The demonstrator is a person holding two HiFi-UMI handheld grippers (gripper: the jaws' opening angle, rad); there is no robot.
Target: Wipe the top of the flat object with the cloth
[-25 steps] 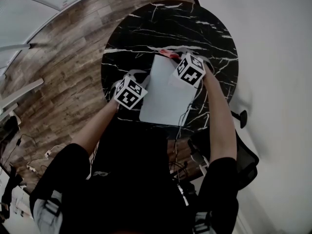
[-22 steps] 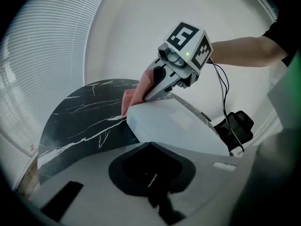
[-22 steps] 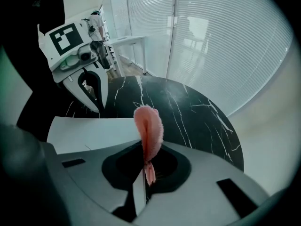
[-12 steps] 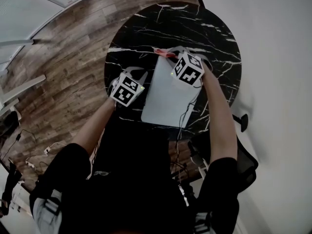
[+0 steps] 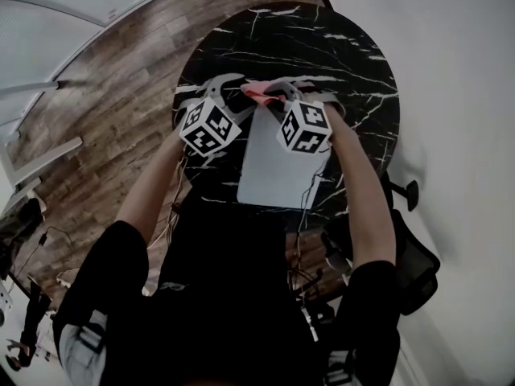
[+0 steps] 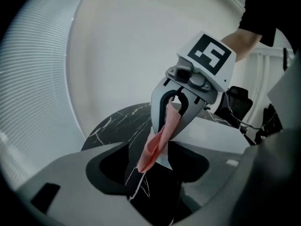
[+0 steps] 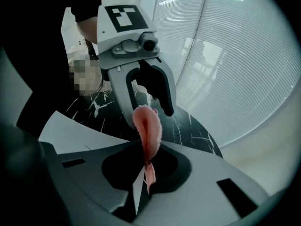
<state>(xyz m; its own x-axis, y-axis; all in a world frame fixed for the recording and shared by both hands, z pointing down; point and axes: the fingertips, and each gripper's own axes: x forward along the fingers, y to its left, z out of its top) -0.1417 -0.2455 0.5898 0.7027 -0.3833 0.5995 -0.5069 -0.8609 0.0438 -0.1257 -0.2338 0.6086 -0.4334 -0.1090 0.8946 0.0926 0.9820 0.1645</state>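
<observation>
Change: your left gripper has left the near-left edge of the flat object, where it sat a moment ago. It has come up and across to the far-left corner, and its jaws have just been opening. They now stand wide apart with nothing pressed between the pads.

Your right gripper has shifted only a little, along the far edge. Its jaws are closed on the pink cloth.

Cloth position: pinched in the right jaws and bunched into a narrow fold. In the left gripper view the loose end hangs down from the right jaws toward the gap of your open left jaws, apart from both pads. In the right gripper view the fold's top sits just under the left fingertips. I cannot tell whether it touches them.

Flat object: pale grey slab lying flat on the round black marble table, between your two forearms. In the head view the cloth sits at its far-left corner. From the gripper views it appears to dangle above the surface, not lie on it.

Reading: no wiping contact at this moment. The opened left jaws facing the cloth suggest a second grip is coming, likely to spread or re-fold it. The slab's top still looks to need its pass. Before closing, get the cloth properly between the left pads.
</observation>
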